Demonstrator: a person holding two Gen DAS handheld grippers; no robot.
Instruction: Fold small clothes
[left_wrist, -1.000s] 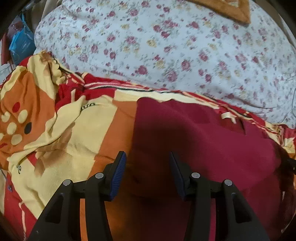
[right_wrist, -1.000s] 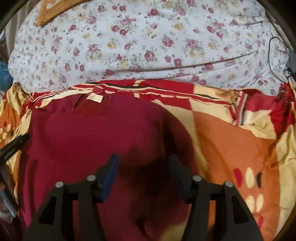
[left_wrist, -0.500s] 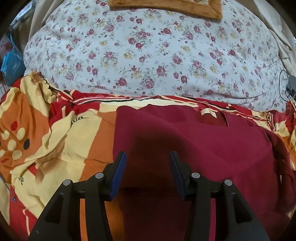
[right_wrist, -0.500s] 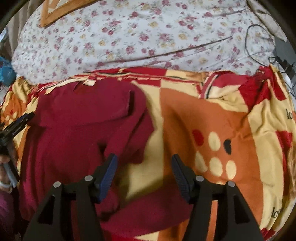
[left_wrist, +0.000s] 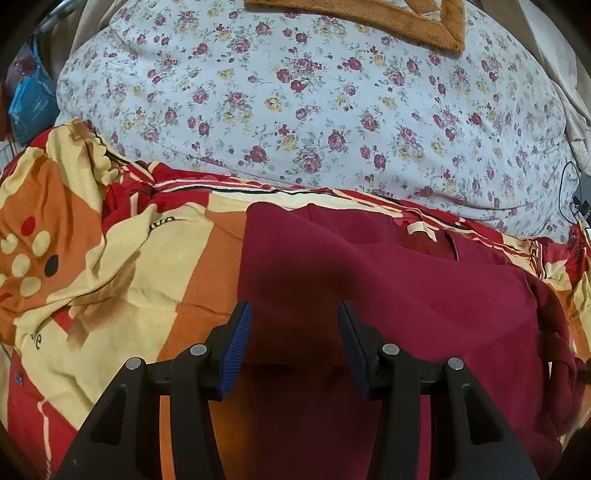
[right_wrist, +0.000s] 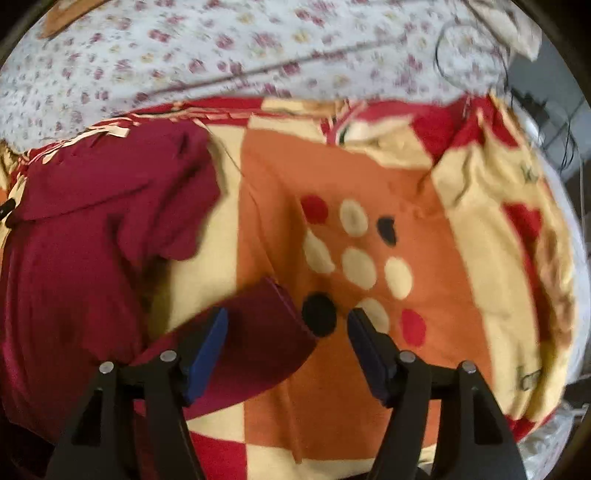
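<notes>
Swung rightward off the garment's body since a second ago, right gripper (right_wrist: 286, 326) now over a stretched-out sleeve (right_wrist: 258, 332) and the dotted blanket beyond; left gripper (left_wrist: 293, 332) barely shifted over the same cloth.

Dark red garment (left_wrist: 369, 295), seemingly a small long-sleeved top, spread on a red, orange and cream blanket (left_wrist: 92, 288) on a bed, collar label (left_wrist: 419, 228) toward the far edge. Main body roughly flat, one layer lapped diagonally across the chest. Sleeve drawn out to the side across the blanket, cuff end lying between the right gripper's fingers.

Right gripper's jaws opening, sleeve between them but pads apparently off the cloth; view blurred, so contact not certain. Left gripper's jaws parted about halfway, garment below them, nothing pinched; whether fingertips touch the cloth cannot be told.

Judged early in the fold: garment laid out and partly smoothed, sleeve extended, no neat packet yet. Probably left to do: sleeves brought in over the body, sides folded, hem doubled toward the collar. Far side of the garment bunched at the edge of the left view, likely needing a straighten first.

Beyond the blanket, floral quilt (left_wrist: 314, 110) heaped along the back, brown towel-like cloth (left_wrist: 369, 18) on top, dark cable (right_wrist: 461, 48) at the right.
</notes>
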